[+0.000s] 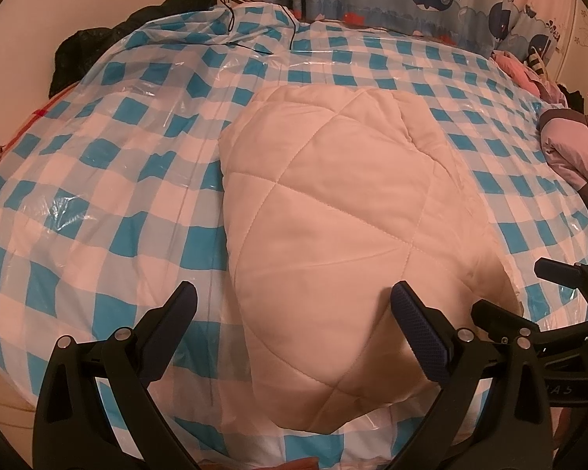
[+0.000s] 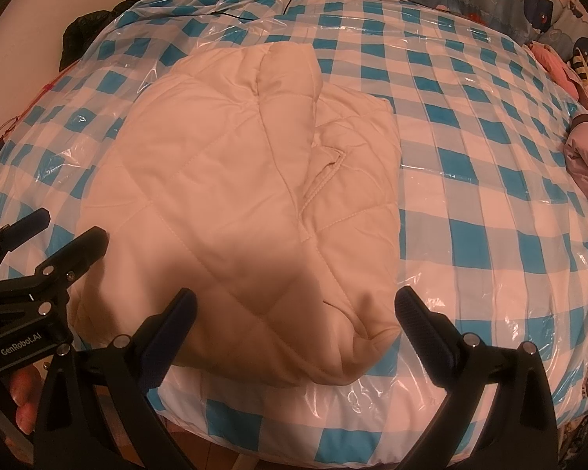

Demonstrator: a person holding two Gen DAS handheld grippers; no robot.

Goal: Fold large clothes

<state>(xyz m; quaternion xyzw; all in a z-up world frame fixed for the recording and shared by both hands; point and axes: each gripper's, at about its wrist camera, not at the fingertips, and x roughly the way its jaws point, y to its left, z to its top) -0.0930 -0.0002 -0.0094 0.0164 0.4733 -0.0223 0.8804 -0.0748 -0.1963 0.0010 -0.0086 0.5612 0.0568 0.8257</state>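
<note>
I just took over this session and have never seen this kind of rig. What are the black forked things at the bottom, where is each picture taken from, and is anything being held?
There is no robot here. A person holds a pair of hand-held tongs in each hand, and each pair carries a wide-angle camera looking forward along its two fingers. One picture comes from the left tongs, the other from the right tongs; the black forks at the bottom are their fingers. Each camera also catches the other pair at the edge of its view.

On the bed, a blue-and-white checked cover lies under clear plastic. On it rests a cream quilted garment, already folded into a compact bundle. A pink and purple pile of clothes sits at the far right.

Both tongs are open and hold nothing.
</note>
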